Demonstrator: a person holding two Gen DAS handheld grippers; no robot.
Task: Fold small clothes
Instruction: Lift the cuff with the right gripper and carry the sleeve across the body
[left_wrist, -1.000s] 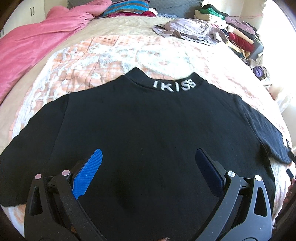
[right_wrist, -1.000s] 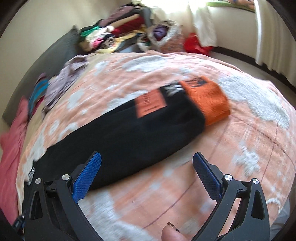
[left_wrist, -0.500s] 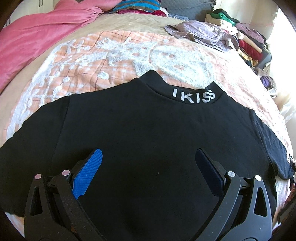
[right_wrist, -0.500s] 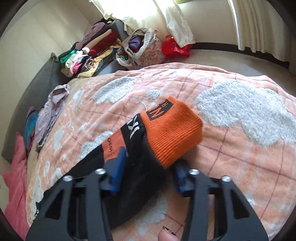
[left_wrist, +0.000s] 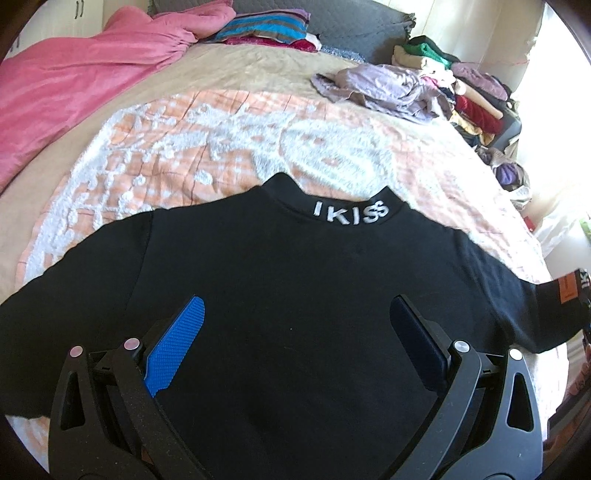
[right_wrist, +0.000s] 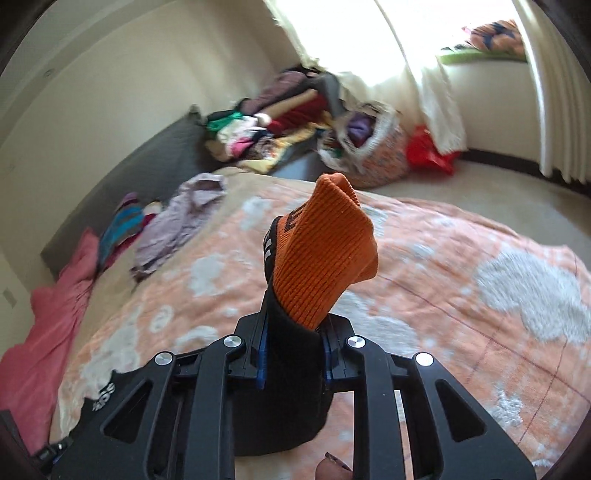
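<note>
A black sweater (left_wrist: 295, 288) with white "IKISS" lettering on its collar lies flat, back side up, on the orange-and-white bedspread (left_wrist: 229, 140). My left gripper (left_wrist: 295, 332) hovers open over the sweater's lower back with nothing between its fingers. My right gripper (right_wrist: 291, 354) is shut on the sweater's right sleeve (right_wrist: 295, 362), just below the orange cuff (right_wrist: 325, 258), which sticks up above the jaws, lifted off the bed. The raised sleeve end also shows in the left wrist view at the far right as an orange patch (left_wrist: 569, 291).
A pink blanket (left_wrist: 74, 81) lies at the bed's left. A crumpled lilac garment (left_wrist: 384, 88) and stacked clothes (left_wrist: 469, 88) sit at the far right of the bed. A basket of laundry (right_wrist: 369, 147) and red bag (right_wrist: 428, 155) stand on the floor.
My right gripper shut on the sleeve near the orange cuff and lifted it off the bed. My left gripper stayed open over the sweater, the view shifting slightly.
</note>
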